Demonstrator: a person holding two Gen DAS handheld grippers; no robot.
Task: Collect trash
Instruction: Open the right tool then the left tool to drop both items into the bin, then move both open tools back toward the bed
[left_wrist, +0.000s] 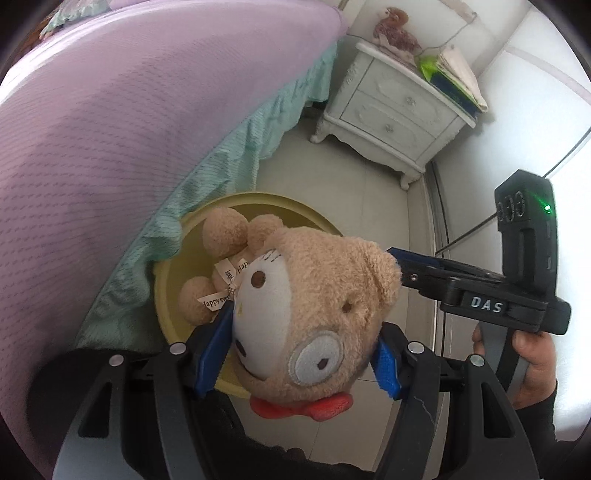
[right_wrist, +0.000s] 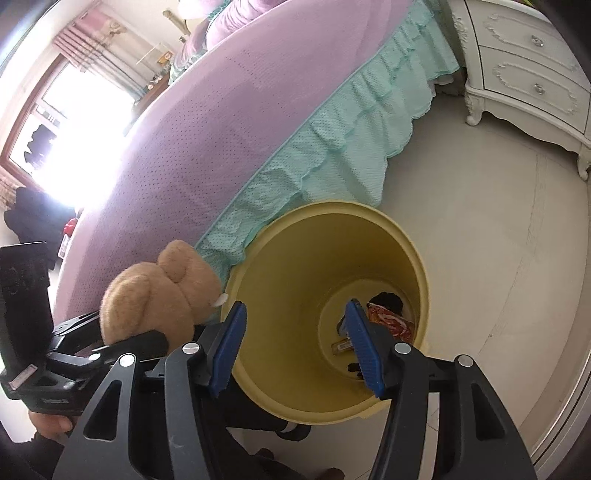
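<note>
Gripping teddy bear (left_wrist: 310, 314) above bin (left_wrist: 170, 273)

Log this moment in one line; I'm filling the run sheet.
left gripper: shut on tan plush teddy bear | right gripper: open, empty | yellow plastic bin: below both

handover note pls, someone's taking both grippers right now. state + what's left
Left gripper: shut on the teddy bear, gripped by its head and held over the yellow bin.
Right gripper: open, holding nothing, poised above the bin mouth.
Bin stands on the floor against the bed skirt. Inside it already: a red wrapper, something black, and a small item I can't identify.
Done: some trash is in the bin.
Left: the bear is not yet released; likely next is to open the left gripper so it drops in. No other loose trash shows on the visible floor.
</note>
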